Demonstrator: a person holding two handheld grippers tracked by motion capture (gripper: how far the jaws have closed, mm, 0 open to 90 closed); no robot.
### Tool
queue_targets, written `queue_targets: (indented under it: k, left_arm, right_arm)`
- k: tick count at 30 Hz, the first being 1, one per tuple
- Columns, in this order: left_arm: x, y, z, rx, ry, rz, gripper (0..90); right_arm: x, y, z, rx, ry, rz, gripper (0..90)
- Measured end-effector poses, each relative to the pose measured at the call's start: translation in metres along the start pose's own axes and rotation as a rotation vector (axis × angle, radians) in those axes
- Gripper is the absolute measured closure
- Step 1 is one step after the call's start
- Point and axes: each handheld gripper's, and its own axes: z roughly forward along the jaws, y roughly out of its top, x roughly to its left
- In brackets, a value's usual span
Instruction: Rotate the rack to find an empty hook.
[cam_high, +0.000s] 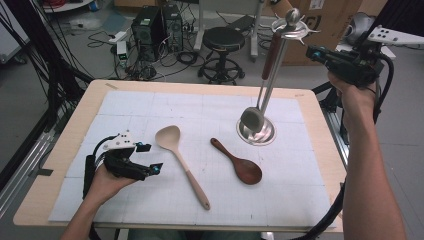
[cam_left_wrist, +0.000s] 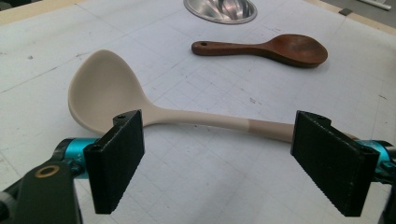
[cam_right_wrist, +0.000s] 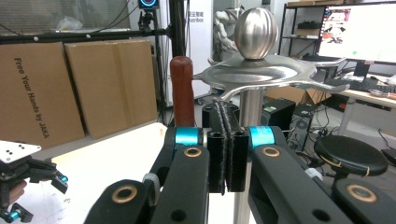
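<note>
Just beyond my left gripper (cam_high: 150, 157), whose jaws stand apart and empty, the cream ladle (cam_high: 179, 155) lies flat on the mat, the brown spoon (cam_high: 239, 163) past it. My right gripper (cam_high: 316, 51) is pressed together beside the steel rack (cam_high: 270, 80).

Counted on the white mat (cam_high: 150, 107): two loose spoons, one beige ladle-type spoon (cam_high: 176, 150) and one dark wooden spoon (cam_high: 240, 164). One steel utensil stand (cam_high: 272, 70) stood there, with one wood-handled utensil (cam_high: 260, 90) hanging from its top ring. Two hand-held grippers were present: the left gripper (cam_high: 149, 158) and the right gripper (cam_high: 314, 51).
</note>
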Motion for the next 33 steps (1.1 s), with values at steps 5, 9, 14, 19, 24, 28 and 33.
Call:
queue_targets:
  k: [5,9,14,19,24,28,33]
  left_arm:
    - [0.0,0.0,0.001,0.004,-0.002,0.003,18.2]
    - [0.0,0.0,0.001,0.006,-0.002,0.004,18.2]
    - [0.001,0.0,0.0,0.002,0.002,-0.003,18.2]
    - [0.0,0.0,0.0,0.001,0.002,0.003,18.2]
    - [0.0,0.0,0.0,0.0,0.001,0.001,18.2]
    - [0.0,0.0,0.0,0.0,0.0,0.0,18.2]
    - [0.0,0.0,0.0,-0.002,0.003,0.0,18.2]
  right_arm:
    - [-0.002,0.001,0.003,-0.001,-0.002,0.0,89.8]
    - [-0.002,0.001,0.006,0.011,-0.002,-0.014,89.9]
    - [0.0,0.001,0.008,0.008,-0.003,-0.018,89.9]
    - [0.002,0.002,0.009,0.019,-0.001,-0.022,89.9]
    - [0.003,0.003,0.01,0.022,0.0,-0.029,89.9]
    - [0.006,0.004,0.012,0.027,0.008,-0.036,89.9]
    - [0.009,0.006,0.015,0.031,0.014,-0.05,89.9]
